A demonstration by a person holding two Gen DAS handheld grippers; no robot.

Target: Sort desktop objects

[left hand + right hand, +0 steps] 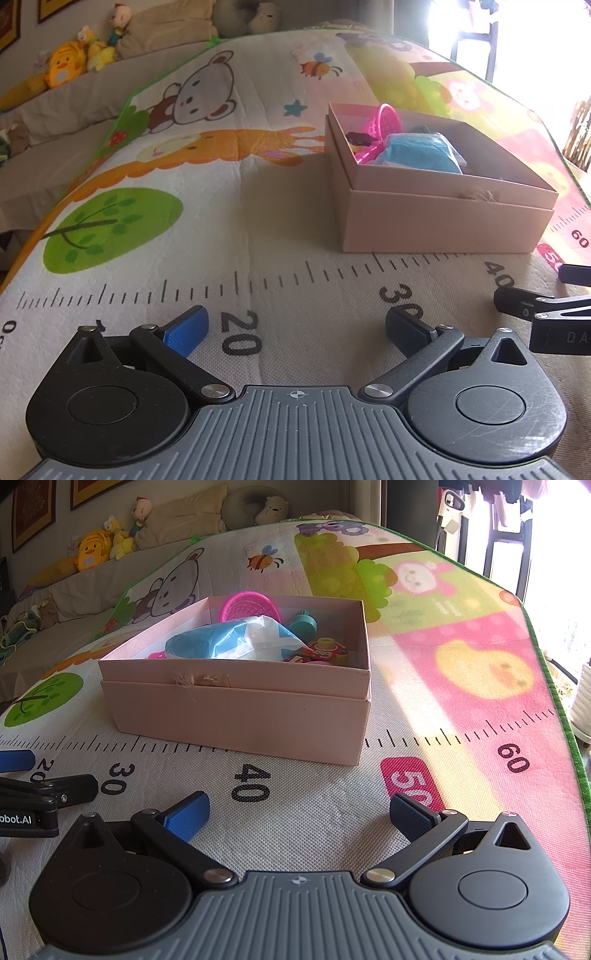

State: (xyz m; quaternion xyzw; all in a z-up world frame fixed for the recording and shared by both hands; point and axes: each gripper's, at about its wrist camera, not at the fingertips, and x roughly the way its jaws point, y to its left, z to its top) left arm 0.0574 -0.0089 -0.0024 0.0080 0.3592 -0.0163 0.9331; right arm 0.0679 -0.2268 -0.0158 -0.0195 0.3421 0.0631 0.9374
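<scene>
The play mat (314, 834) carried a printed ruler scale with black tick marks along its near edge. In the right wrist view the numerals read 20, 30, 40 and 60, with 50 set in white on a pink patch (412, 784). In the left wrist view 20, 30, 40 and 60 were legible, plus what appeared to be a 0 at the far left. The left gripper (22, 775) body showed "obot.AI", cut off by the frame edge. The right gripper (546, 291) body showed the letters "DA", likewise cut off.
</scene>
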